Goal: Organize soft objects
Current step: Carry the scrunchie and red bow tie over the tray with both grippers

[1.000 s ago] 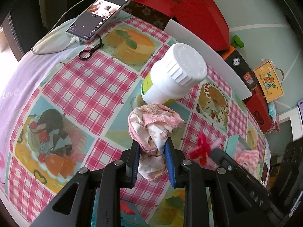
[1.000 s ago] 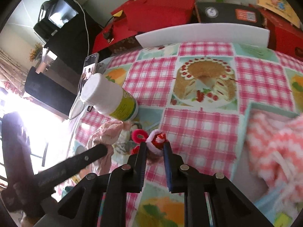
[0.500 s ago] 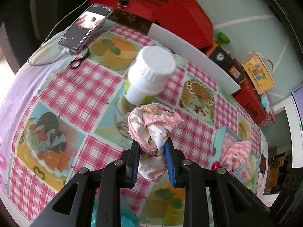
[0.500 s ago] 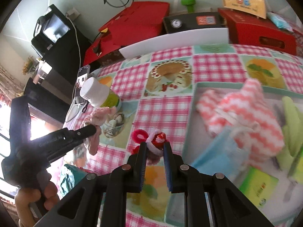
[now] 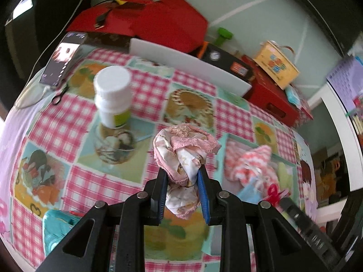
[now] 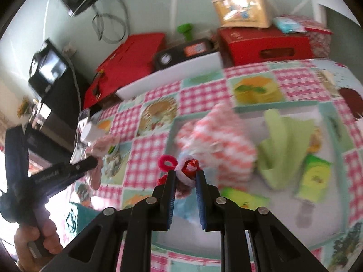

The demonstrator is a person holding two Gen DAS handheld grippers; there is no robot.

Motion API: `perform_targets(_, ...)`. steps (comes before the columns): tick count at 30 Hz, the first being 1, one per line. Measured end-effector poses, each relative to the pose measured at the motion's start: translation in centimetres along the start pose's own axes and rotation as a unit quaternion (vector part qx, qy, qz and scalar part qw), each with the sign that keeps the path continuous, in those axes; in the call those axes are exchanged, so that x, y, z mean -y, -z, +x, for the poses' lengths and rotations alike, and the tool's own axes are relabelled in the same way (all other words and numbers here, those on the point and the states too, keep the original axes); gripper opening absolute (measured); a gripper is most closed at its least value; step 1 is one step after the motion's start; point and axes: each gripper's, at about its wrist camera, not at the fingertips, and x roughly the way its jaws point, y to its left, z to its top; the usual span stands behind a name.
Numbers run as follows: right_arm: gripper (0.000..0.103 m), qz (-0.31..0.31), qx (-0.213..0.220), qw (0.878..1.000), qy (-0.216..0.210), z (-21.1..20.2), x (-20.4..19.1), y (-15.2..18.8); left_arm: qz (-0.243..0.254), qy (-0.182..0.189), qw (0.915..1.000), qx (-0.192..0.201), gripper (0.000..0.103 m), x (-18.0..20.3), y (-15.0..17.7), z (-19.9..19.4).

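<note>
My left gripper (image 5: 182,170) is shut on a bunched pink and white lace-edged cloth (image 5: 183,149), held above the checked tablecloth. In the right wrist view the same gripper (image 6: 68,170) shows at the left, gripped by a hand. My right gripper (image 6: 185,173) is shut on a small bundle of red and white hair ties (image 6: 188,168), with a pink loop sticking out. It hangs over the near-left part of a teal-rimmed white tray (image 6: 279,107). In the tray lie a pink and white zigzag cloth (image 6: 215,140), a green cloth (image 6: 283,140) and a yellow-green packet (image 6: 313,176).
A white bottle (image 5: 113,95) stands on the table left of the left gripper, and a phone (image 5: 63,61) with a cable lies behind it. A white board (image 5: 188,65) and red boxes (image 5: 158,22) line the far edge. A teal object (image 5: 56,226) lies near the front left.
Both grippers have travelled right across the table and risen a little, each still holding its load. The bottle has fallen behind to the left, and the tray is now under the right gripper.
</note>
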Motion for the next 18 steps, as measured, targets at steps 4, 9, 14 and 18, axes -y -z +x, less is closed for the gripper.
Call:
perform_targets(4,0.019,0.028,0.029,0.999,0.014,-2.0,2.9,-0.9,0.027,0.005,0.9996,0.004,0.026,2.1,0.4,-0.3)
perform_targets(9,0.019,0.061,0.054,0.996,0.044,-4.0,6.3,-1.2,0.068,0.025,0.9974,-0.002,0.026,5.4,1.5,-0.2)
perform_targets(14,0.019,0.084,0.051,0.992,0.077,-4.5,8.7,-1.1,0.116,0.043,0.9922,-0.019,0.026,8.9,3.2,0.5)
perform_targets(18,0.019,0.089,0.046,0.991,0.094,-4.4,9.6,-0.9,0.149,0.059,0.9864,-0.039,0.026,11.3,4.7,1.3)
